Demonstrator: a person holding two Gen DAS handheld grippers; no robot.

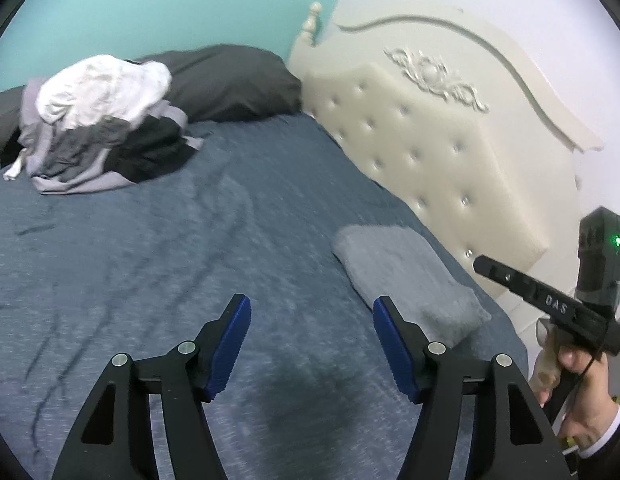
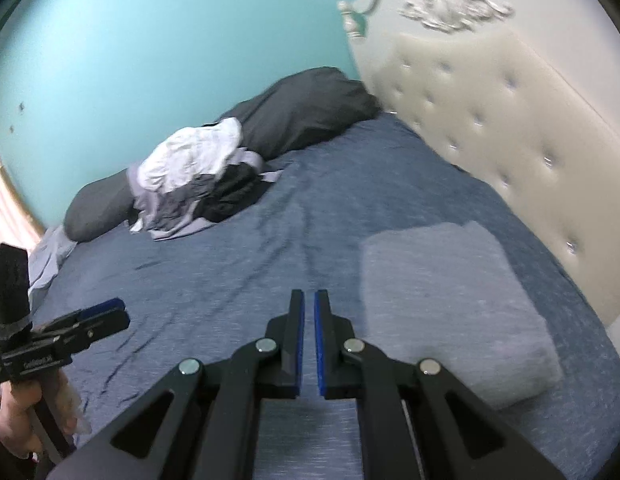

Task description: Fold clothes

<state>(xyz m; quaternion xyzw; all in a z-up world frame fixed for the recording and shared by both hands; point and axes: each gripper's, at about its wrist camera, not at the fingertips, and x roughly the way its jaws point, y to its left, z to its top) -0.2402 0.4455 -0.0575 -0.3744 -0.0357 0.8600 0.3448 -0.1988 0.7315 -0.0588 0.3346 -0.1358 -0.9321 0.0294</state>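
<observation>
Left gripper [image 1: 312, 350] jaws apart, right gripper [image 2: 309, 344] nearly together; folded towel [image 2: 450, 304] lengthwise along headboard [image 2: 510, 152].

The headboard [image 2: 506, 120] carving is smeared by blur in the right wrist view. The dark pillow [image 1: 230, 80] is partly hidden by the clothes pile [image 1: 102, 120].

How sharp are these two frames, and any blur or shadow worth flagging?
Left wrist view: fisheye bends the headboard; the clothes pile is slightly smeared; a soft shadow lies on the bedspread. Right wrist view: heavier blur on the folded grey garment.
</observation>
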